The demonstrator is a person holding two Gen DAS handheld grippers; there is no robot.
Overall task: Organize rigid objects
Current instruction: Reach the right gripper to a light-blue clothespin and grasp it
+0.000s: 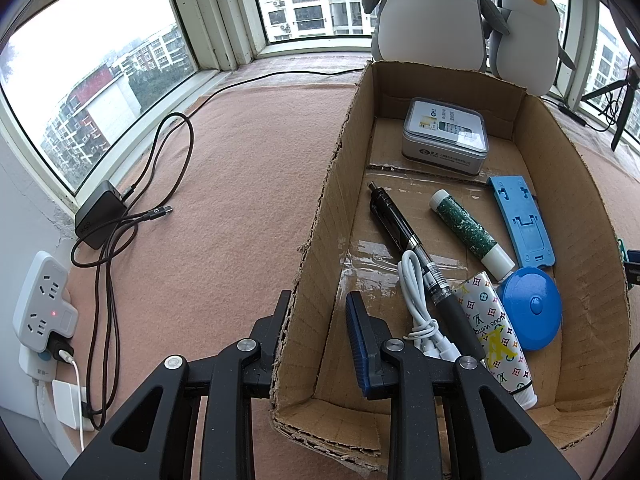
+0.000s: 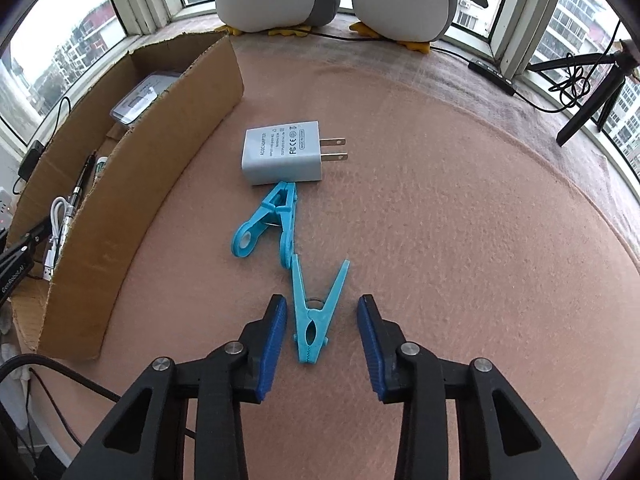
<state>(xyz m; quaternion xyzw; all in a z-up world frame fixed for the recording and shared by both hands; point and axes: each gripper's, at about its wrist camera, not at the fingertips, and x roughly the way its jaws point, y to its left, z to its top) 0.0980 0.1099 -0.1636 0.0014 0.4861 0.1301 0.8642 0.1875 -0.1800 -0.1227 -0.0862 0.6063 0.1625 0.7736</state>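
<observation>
A cardboard box (image 1: 332,184) holds a tin case (image 1: 445,136), a black pen (image 1: 416,256), a green glue stick (image 1: 468,232), a blue phone stand (image 1: 522,220), a round blue tape measure (image 1: 530,308), a patterned tube (image 1: 496,336) and a white cable (image 1: 420,308). My left gripper (image 1: 320,332) straddles the box's left wall with a wide gap between the fingers. My right gripper (image 2: 322,340) is open around a blue clothespin (image 2: 314,312) on the pink mat. A second blue clothespin (image 2: 272,224) and a grey power adapter (image 2: 284,156) lie beyond it. The box also shows at the left of the right wrist view (image 2: 132,184).
Two penguin plush toys (image 1: 432,12) stand by the window behind the box. A black charger with a brown cable (image 1: 102,216) and a white power strip (image 1: 40,304) lie at the left. A tripod (image 2: 588,92) and a black remote (image 2: 492,76) are at the far right.
</observation>
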